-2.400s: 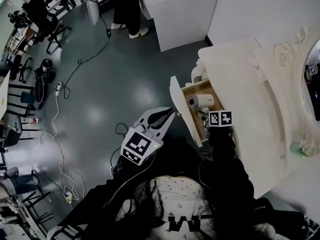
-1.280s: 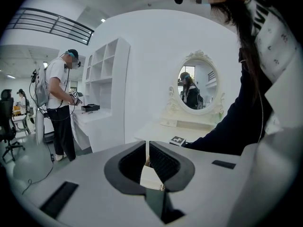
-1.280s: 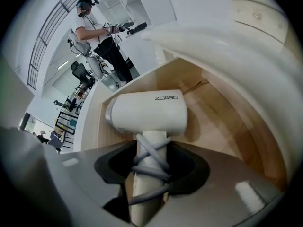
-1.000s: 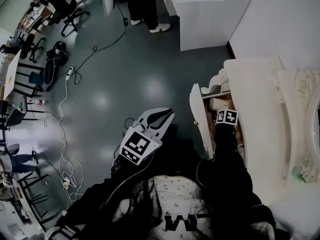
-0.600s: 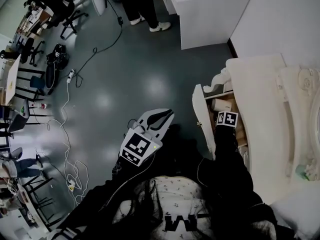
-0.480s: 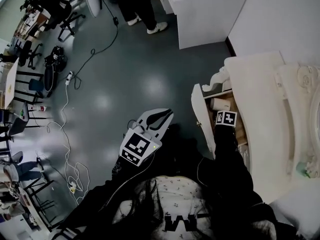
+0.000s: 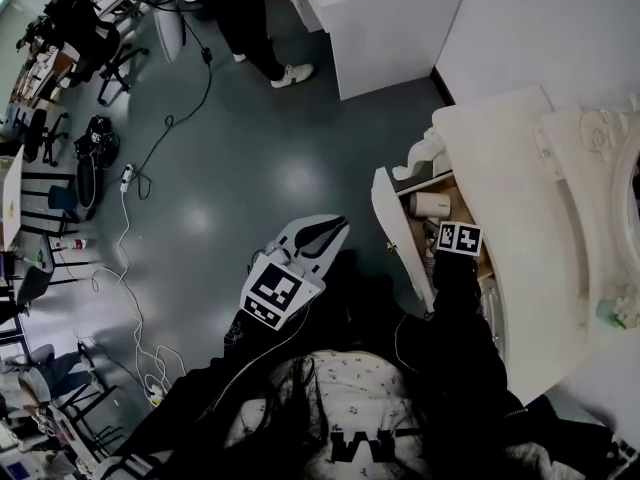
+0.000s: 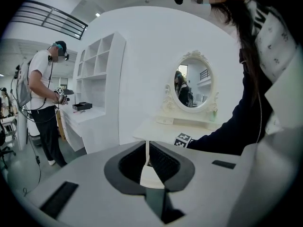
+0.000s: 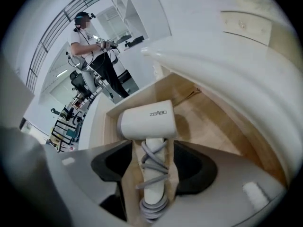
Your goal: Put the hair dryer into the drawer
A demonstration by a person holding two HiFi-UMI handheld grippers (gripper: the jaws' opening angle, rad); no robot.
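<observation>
The hair dryer (image 9: 147, 119) is lying on the wooden bottom of the open drawer (image 7: 392, 230). Its grey cord is winding around the handle, and the handle is pointing back at the right gripper.

Far to the left, cables (image 7: 125, 268) are trailing over the dark floor (image 7: 250, 168). A person (image 7: 240, 8) is standing at the far side of the room, left of a white cabinet (image 7: 365, 18).

Nearer, and just left of the drawer front, the left gripper (image 8: 148, 151) is hovering above the floor. Its jaws are closing to a thin slit and are gripping nothing.

To its right the drawer is standing pulled out from the dressing table (image 7: 510, 198), and the dryer's barrel is resting toward the drawer's far end.

The right gripper (image 9: 154, 157) is reaching down into the drawer from the near side. Its jaws have just been opening and are now standing wide. The dryer's handle is lying between them, bare wood is showing on either side of it, and neither pad is pressing on it.

Further right, the oval mirror (image 8: 191, 84) is rising at the back of the dressing table, and a small greenish container (image 7: 612, 313) is sitting on the tabletop near it.
</observation>
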